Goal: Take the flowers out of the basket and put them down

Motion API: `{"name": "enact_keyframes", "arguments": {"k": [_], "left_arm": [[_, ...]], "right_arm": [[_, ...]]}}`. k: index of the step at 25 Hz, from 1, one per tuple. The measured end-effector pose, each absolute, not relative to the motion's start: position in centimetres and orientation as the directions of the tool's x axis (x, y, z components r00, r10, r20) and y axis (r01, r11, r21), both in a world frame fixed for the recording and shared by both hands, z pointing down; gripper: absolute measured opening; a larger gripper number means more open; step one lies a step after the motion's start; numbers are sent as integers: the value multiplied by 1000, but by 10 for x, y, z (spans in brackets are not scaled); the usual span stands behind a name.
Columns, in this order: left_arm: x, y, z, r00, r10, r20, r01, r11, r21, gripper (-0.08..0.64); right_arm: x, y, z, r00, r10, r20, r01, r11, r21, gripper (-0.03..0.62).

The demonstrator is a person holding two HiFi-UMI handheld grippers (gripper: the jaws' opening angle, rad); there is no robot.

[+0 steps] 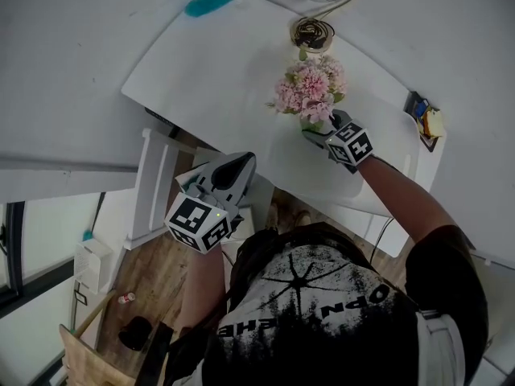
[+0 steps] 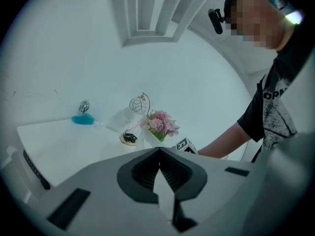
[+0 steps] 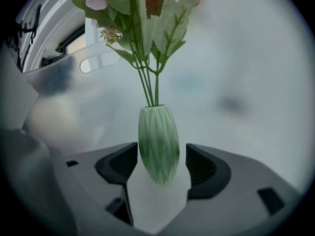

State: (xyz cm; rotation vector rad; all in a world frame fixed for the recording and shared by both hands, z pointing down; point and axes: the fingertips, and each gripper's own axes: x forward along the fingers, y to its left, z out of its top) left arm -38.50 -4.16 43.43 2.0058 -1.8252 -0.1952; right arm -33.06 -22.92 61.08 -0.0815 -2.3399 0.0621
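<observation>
The pink flowers [image 1: 311, 89] stand upright in a ribbed green vase [image 3: 158, 144] on the white desk [image 1: 225, 79], in its middle part, closer to the person's side than to the far side. The right tool [image 1: 322, 135] reaches the vase from the near edge. Its jaws are spread on either side of the vase's lower body, with a gap showing on each side, so nothing is pinched.

To the flowers' left the desk lies bare out to its rounded edge. Just behind them sits the round base of a wire ornament [image 1: 312, 32], and a teal brush [image 1: 208, 1] lies at the far edge.

The left tool [image 1: 229, 171] hangs by the desk's near edge, well apart from the vase, jaws pressed together and empty.
</observation>
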Motion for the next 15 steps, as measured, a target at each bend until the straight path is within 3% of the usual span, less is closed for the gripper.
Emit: {"name": "enact_keyframes", "arguments": {"k": [15], "left_arm": [[-398, -33, 446, 105, -973, 207, -913, -12, 408, 12]], "right_arm": [[-353, -225, 635, -697, 101, 710, 40, 994, -102, 296]]}}
